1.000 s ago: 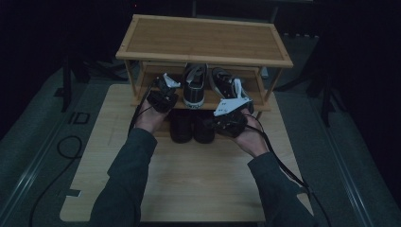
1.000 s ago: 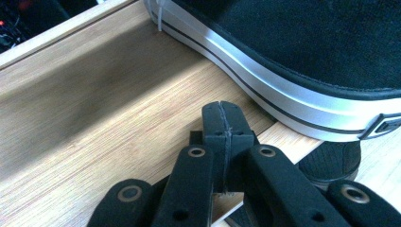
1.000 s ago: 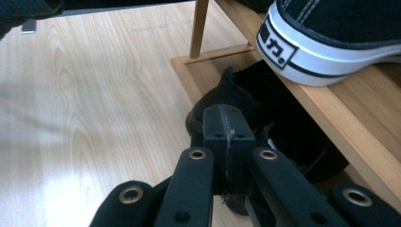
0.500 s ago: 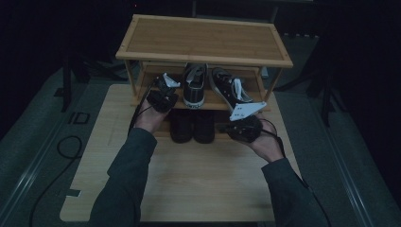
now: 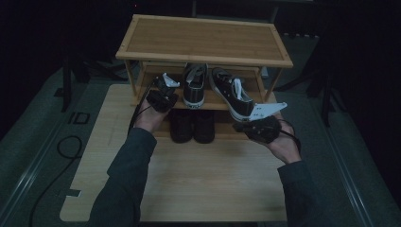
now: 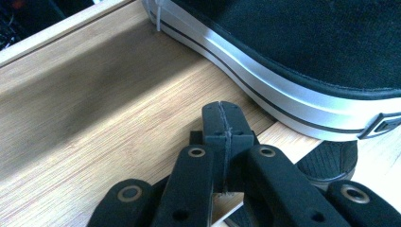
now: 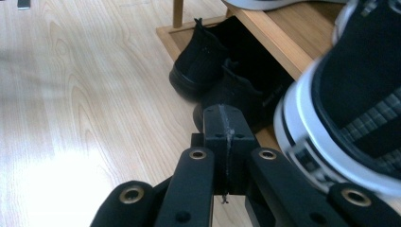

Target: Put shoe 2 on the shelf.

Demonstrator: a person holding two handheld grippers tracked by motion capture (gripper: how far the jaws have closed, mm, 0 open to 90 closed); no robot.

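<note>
- The left gripper [image 5: 163, 92] is sitting at the left end of the shoe rack's [image 5: 203, 45] middle shelf [image 5: 220, 100], held up by the person's left hand [image 5: 149, 118].
- In the left gripper view its jaws are pressing flat against each other, with nothing between them, and the left gripper [image 6: 222, 125] is hanging just over the pale wood of the shelf [image 6: 118, 118].
- A black canvas sneaker [image 6: 302, 56] with a white rubber sole is lying just beside those closed tips, up and to the right in that view; I cannot tell whether they are touching.
- In the high view that sneaker [image 5: 195, 85] is standing near the middle of the shelf, heel facing the person.
- A second sneaker [image 5: 231, 94] is tilting at the right part of the shelf, its heel overhanging the front edge.
- The right gripper [image 5: 260, 125] is hovering at the rack's right front corner, just below that overhanging heel, carried by the right hand [image 5: 283, 144].
- In the right gripper view the right gripper [image 7: 226, 130] is also showing its jaws closed tight and empty, with the second sneaker [image 7: 350, 99] looming close on the right.
- A pair of black shoes [image 5: 191, 125] is resting under the rack on the wooden bench [image 5: 198, 184], toes tucked beneath the shelf.
- The right gripper view is showing the same black shoes [image 7: 213, 80] just beyond the closed tips.
</note>
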